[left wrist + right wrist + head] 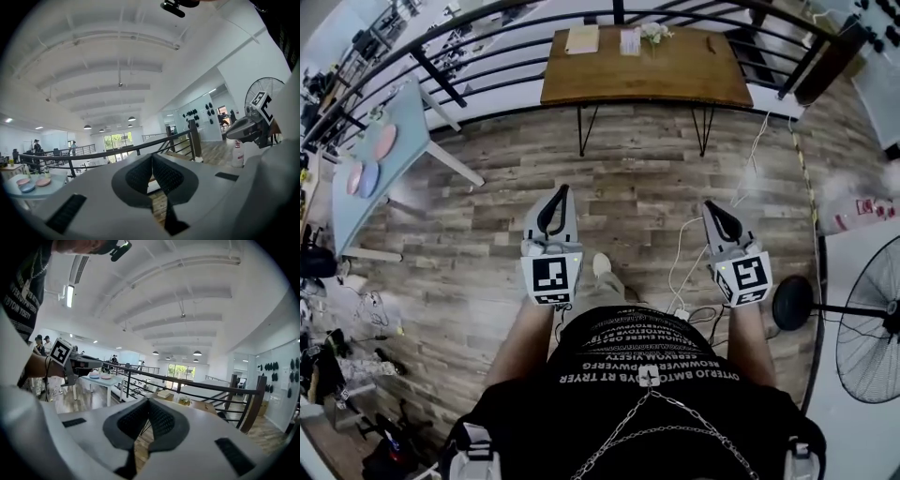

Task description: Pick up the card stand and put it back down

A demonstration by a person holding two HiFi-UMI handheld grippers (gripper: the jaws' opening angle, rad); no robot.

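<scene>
1. The left gripper has its jaws pressed together with nothing between them; it is held in the air above the plank floor.
2. The right gripper is likewise closed and empty; it sits beside the left, apart from it.
3. The card stand stands on the wooden table by the railing; it is well ahead of both grippers.

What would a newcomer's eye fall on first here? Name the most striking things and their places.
First come the left gripper and the right gripper, held out low before the person, both shut and empty. Beyond them a wooden table stands against the black railing at top centre; a large fan stands at the right edge.
</scene>
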